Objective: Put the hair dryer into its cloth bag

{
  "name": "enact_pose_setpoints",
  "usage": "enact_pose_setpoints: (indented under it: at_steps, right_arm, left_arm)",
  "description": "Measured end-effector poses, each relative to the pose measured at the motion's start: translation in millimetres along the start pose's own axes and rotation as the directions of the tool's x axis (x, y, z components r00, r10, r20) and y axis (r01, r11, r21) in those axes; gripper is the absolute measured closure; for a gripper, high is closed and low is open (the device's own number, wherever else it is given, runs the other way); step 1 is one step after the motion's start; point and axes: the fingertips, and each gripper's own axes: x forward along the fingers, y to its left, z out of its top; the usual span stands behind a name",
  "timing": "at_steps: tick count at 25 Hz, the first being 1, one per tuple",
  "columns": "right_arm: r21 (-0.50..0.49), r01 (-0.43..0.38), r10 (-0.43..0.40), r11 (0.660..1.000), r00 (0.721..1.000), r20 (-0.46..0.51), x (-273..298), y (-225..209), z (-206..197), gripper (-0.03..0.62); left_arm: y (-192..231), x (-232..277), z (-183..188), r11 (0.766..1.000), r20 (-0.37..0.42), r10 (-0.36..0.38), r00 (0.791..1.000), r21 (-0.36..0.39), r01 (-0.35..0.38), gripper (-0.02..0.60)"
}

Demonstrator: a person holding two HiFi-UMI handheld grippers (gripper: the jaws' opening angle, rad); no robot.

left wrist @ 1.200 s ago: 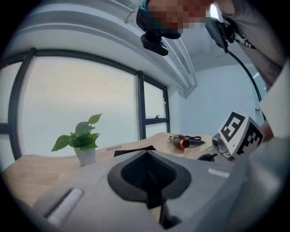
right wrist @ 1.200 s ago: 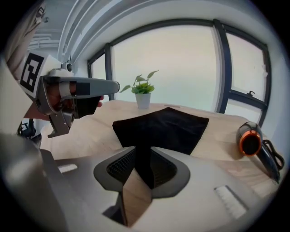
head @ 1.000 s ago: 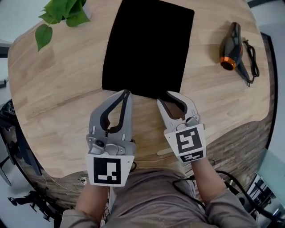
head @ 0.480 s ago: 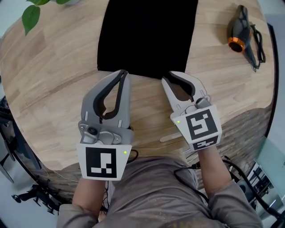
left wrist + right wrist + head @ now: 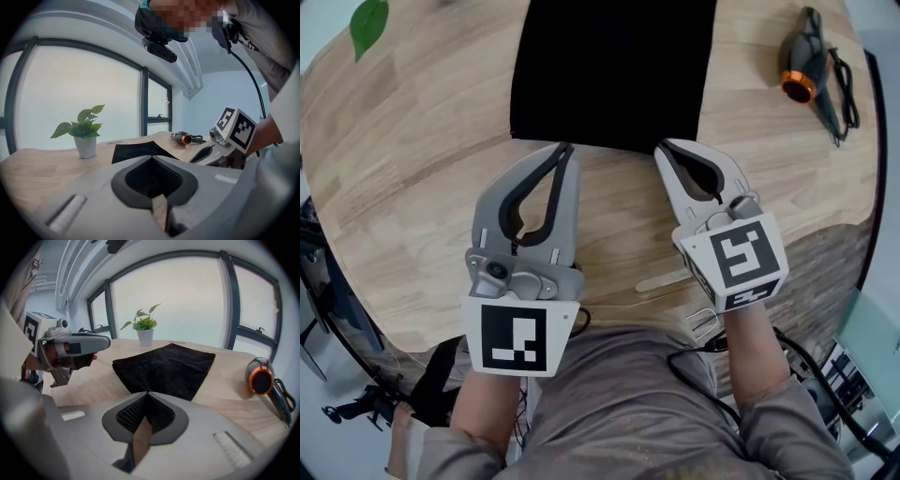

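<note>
The black cloth bag [image 5: 614, 70] lies flat on the round wooden table [image 5: 412, 187], its near edge just ahead of both grippers. At the far right rests the black hair dryer [image 5: 806, 66] with an orange ring, well apart from the bag. My left gripper [image 5: 565, 150] is shut with nothing in it, its tips close to the bag's near left corner. My right gripper [image 5: 664, 148] is also shut and empty, near the bag's near right corner. The right gripper view shows the bag [image 5: 166, 366] ahead and the hair dryer [image 5: 260, 378] to the right.
The dryer's black cord [image 5: 848, 75] is coiled beside it near the table's right edge. A potted plant [image 5: 143, 329] stands at the far left of the table behind the bag. The table's front edge runs just in front of the person's lap.
The head view has shifted, so bag and dryer sit higher in the picture. Both grippers stay shut by the bag's near edge; the right one has drifted slightly right.
</note>
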Motion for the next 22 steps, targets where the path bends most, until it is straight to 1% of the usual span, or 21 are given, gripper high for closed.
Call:
enact_pose_setpoints:
  at_steps: [3, 4, 6, 9, 12, 14, 19, 22]
  right_arm:
    - [-0.011, -0.004, 0.004, 1.000, 0.999, 0.037, -8, -4, 16, 0.562]
    - [-0.014, -0.007, 0.008, 1.000, 0.999, 0.049, -11, -5, 24, 0.562]
    - [-0.018, -0.019, 0.020, 1.000, 0.997, 0.075, -18, -7, 41, 0.562]
    - [-0.045, -0.023, 0.028, 0.999, 0.993, 0.118, -30, -11, 72, 0.562]
    - [-0.073, -0.012, 0.023, 0.997, 0.988, 0.155, -43, -13, 100, 0.562]
    - [-0.087, -0.010, 0.025, 0.996, 0.985, 0.171, -52, -11, 114, 0.562]
    - [-0.121, -0.007, 0.032, 0.993, 0.978, 0.204, -62, -11, 134, 0.562]
    - [-0.123, -0.001, 0.027, 0.992, 0.977, 0.211, -65, -11, 135, 0.560]
  left_arm:
    - [-5, 4, 7, 1.000, 0.005, -0.027, 1.000, 0.016, 0.027, 0.577]
    - [-8, 6, 8, 0.999, 0.000, -0.048, 0.999, 0.009, 0.048, 0.547]
    - [-13, 10, 15, 0.997, -0.003, -0.079, 0.997, 0.012, 0.079, 0.529]
    - [-16, 14, 36, 0.991, 0.005, -0.085, 0.996, 0.103, 0.084, 0.491]
    - [-15, 18, 53, 0.982, 0.018, -0.070, 0.997, 0.175, 0.066, 0.471]
    - [-14, 21, 57, 0.973, 0.011, -0.059, 0.998, 0.222, 0.055, 0.454]
    - [-11, 41, 47, 0.942, -0.033, -0.035, 0.999, 0.332, 0.045, 0.434]
    - [-7, 50, 29, 0.928, -0.093, -0.036, 0.995, 0.366, 0.068, 0.423]
